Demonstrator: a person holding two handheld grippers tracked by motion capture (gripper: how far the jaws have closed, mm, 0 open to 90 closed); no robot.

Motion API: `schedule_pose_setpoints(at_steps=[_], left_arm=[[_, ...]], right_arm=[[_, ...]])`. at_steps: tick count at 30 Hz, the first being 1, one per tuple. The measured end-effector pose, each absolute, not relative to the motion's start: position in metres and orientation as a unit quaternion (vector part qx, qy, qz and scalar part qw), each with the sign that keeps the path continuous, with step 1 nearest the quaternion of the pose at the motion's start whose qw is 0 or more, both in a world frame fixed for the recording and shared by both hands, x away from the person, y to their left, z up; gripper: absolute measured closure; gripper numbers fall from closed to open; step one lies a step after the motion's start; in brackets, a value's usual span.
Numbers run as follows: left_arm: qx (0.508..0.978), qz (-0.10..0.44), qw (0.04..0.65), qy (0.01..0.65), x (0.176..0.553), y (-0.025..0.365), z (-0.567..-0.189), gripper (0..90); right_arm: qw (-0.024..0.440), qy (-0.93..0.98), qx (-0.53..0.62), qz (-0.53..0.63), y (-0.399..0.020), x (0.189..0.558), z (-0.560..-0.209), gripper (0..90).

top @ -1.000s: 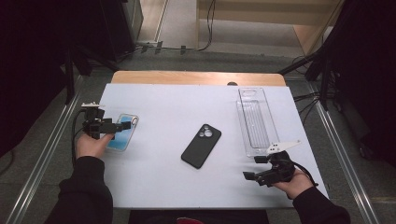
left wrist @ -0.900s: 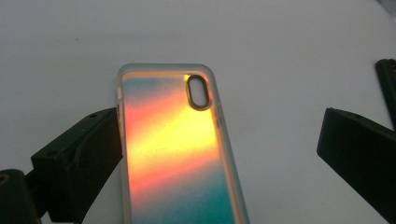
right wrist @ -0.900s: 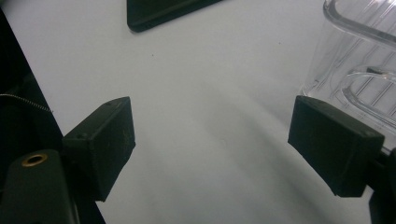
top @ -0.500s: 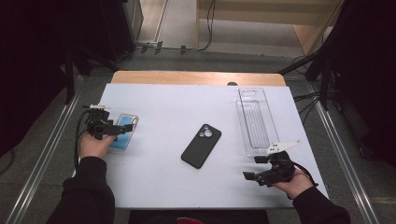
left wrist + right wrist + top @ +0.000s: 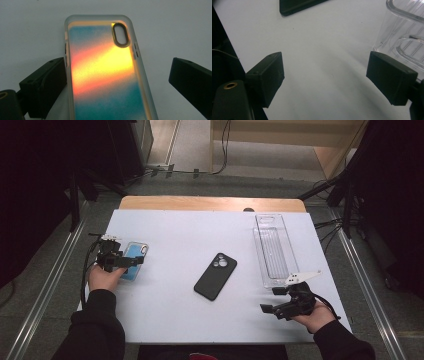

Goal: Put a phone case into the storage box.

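Note:
An iridescent phone case [image 5: 135,250] lies flat near the table's left edge. In the left gripper view the case [image 5: 105,75] glows orange and teal, with its camera cutout at the far end. My left gripper [image 5: 129,261] hovers low over it, jaws open to either side [image 5: 117,72]; the left jaw is close to the case's edge and the right jaw stands well apart. A black phone [image 5: 215,276] lies face down mid-table. My right gripper [image 5: 271,300] rests open near the front right, with bare table between its jaws [image 5: 327,75].
A long clear plastic tray [image 5: 274,247] stands at the right, its near end just beyond my right gripper [image 5: 404,30]. The black phone's corner [image 5: 299,6] shows far off in the right gripper view. The white table [image 5: 175,320] ends near both hands.
My left gripper has sunk a little closer onto the phone case. The right gripper, the phone and the tray have not moved.

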State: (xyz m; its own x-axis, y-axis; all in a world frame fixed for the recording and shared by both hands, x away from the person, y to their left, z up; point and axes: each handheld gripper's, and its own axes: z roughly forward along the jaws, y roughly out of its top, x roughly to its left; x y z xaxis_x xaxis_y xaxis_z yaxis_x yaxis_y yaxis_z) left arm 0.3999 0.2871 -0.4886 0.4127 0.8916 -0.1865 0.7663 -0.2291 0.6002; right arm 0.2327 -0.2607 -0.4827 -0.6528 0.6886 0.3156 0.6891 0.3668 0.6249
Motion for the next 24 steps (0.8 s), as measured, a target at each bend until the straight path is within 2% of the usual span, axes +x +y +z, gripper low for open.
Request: schedule_pose_setpoints(at_steps=[15, 18, 24], left_arm=[[0.790, 0.162, 0.277, 0.522, 0.394, 0.271, -0.495, 1.5], [0.795, 0.190, 0.261, 0.514, 0.390, 0.266, -0.497, 5.1], [0.785, 0.201, 0.266, 0.522, 0.387, 0.268, -0.496, 10.9]], right_arm=[[-0.003, -0.830, -0.413, -0.374, -0.260, 0.233, -0.484, 13.1], [-0.002, -0.830, -0.413, -0.374, -0.260, 0.233, -0.484, 13.1], [-0.003, -0.830, -0.414, -0.374, -0.260, 0.233, -0.483, 13.1]])
